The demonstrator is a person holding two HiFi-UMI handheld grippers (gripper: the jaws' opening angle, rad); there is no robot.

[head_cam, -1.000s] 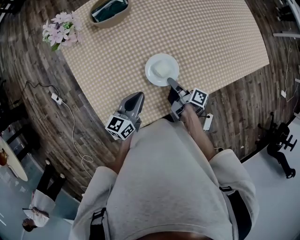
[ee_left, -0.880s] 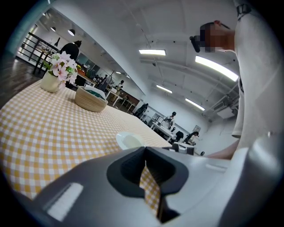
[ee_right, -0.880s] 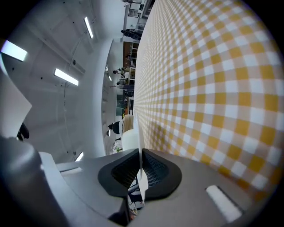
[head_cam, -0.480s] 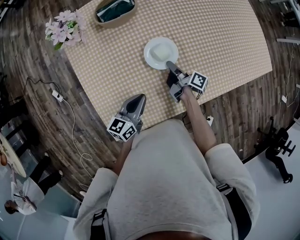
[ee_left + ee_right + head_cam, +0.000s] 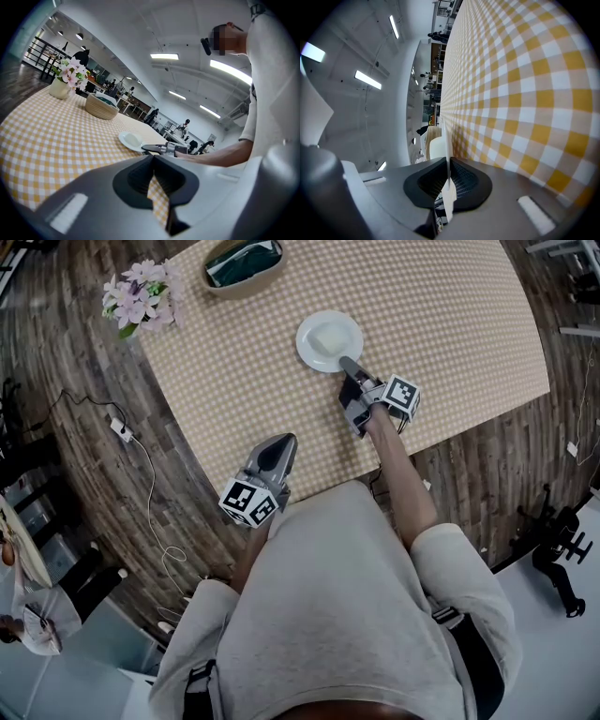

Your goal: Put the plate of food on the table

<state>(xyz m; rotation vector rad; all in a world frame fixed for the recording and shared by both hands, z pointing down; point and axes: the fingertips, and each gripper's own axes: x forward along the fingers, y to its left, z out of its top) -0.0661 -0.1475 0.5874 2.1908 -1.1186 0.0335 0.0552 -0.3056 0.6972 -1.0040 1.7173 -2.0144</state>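
Right gripper (image 5: pixel 348 363) pinches the near rim of the plate (image 5: pixel 317 326); its own view shows the thin white edge clamped between the pads. The plate with pale food (image 5: pixel 327 337) sits out over the middle of the checked surface (image 5: pixel 450 324), level. Can't tell if the base touches the cloth or hangs just above it. The plate lies straight ahead of the right gripper, past its tips, toward the far side where the basket (image 5: pixel 242 261) and flowers (image 5: pixel 139 298) stand, well apart from it. Held by one rim only, so the far edge likely meets the cloth first. Left gripper (image 5: pixel 282 442) is pressed together on nothing, back at the near edge of the surface and well apart from the plate. Right hand is nearer and has the job. Judged next: settle the plate flat, then let go of the rim
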